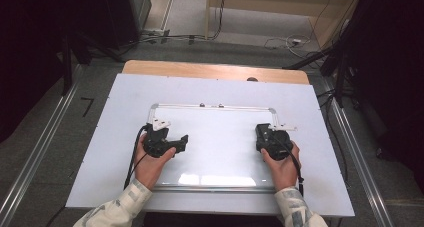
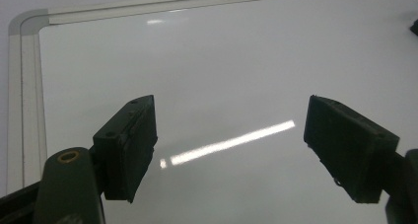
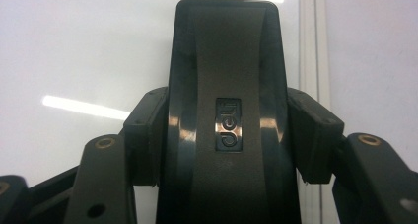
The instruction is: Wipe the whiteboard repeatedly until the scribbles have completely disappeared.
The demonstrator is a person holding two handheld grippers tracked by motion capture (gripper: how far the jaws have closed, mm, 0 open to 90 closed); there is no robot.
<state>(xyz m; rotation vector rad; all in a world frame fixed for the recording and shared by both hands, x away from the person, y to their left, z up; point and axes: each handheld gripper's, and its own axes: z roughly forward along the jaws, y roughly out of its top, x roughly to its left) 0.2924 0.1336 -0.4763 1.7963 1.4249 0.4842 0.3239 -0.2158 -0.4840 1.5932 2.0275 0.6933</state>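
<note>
A white whiteboard [image 1: 210, 106] with a silver frame lies flat on the table. My left gripper [image 1: 181, 141] hovers over the board's left part, held in the person's left hand. In the left gripper view, my left gripper [image 2: 229, 123] stands open with only bare board [image 2: 222, 61] between its jaws. My right gripper [image 1: 266, 137] is over the board's right part, near the frame. It [image 3: 229, 116] is shut on a black board eraser [image 3: 226, 71], gripped by its sides, with a small logo plate on top. The eraser [image 1: 262, 132] points away from the person.
The board rests on a white sheet [image 1: 125, 102] that covers a wooden table [image 1: 200, 69]. Two small clips [image 1: 210, 105] sit on the board's far frame. Cables [image 1: 280, 42] and dark stands [image 1: 340, 72] are on the floor beyond and beside the table.
</note>
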